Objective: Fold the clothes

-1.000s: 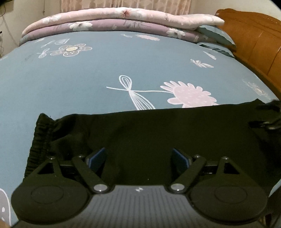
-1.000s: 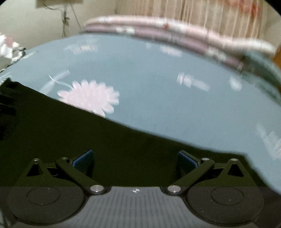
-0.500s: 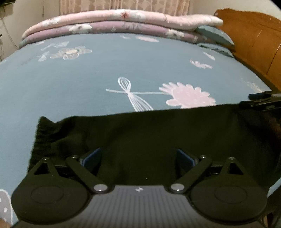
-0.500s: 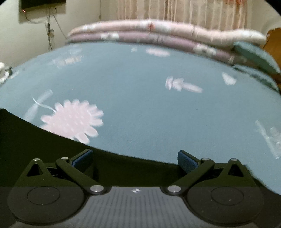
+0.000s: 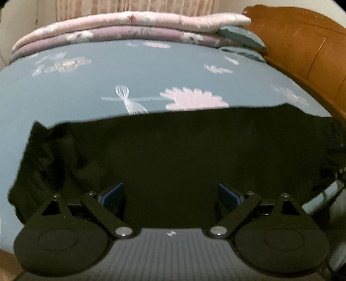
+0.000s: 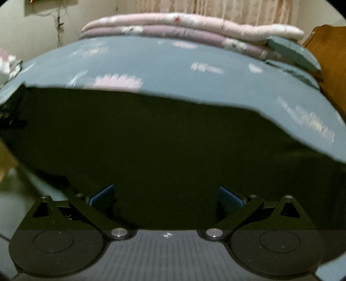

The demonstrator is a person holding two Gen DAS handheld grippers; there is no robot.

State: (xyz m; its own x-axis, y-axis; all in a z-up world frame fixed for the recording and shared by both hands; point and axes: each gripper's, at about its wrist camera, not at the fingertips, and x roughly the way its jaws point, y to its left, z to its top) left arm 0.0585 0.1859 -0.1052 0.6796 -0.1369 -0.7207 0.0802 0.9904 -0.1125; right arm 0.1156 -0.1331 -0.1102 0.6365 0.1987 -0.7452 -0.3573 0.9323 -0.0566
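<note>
Black garment (image 5: 183,151) spread flat across the near part of a bed, on a blue-grey floral sheet (image 5: 129,71). Gathered, bunched edge at its left end in the left wrist view; straight far edge running beside a pink flower print (image 5: 194,100) and a white bow-like print. Same dark cloth (image 6: 162,140) filling the middle of the right wrist view, far edge sloping down to the right, motion blur over the sheet's prints.

Left gripper (image 5: 170,194) low over the garment, fingers spread wide, blue pads (image 5: 113,193) well apart, nothing between them but the cloth lying beneath. Right gripper (image 6: 166,196) likewise over the fabric, fingers wide, blue ribbed pads (image 6: 230,198) apart and gripping nothing.

Beyond: folded quilts (image 5: 129,26), pink over mauve, stacked at the far side of the bed; a teal pillow (image 5: 240,36) beside them; a wooden headboard (image 5: 307,47) on the right; pale curtains (image 6: 216,8) behind.
</note>
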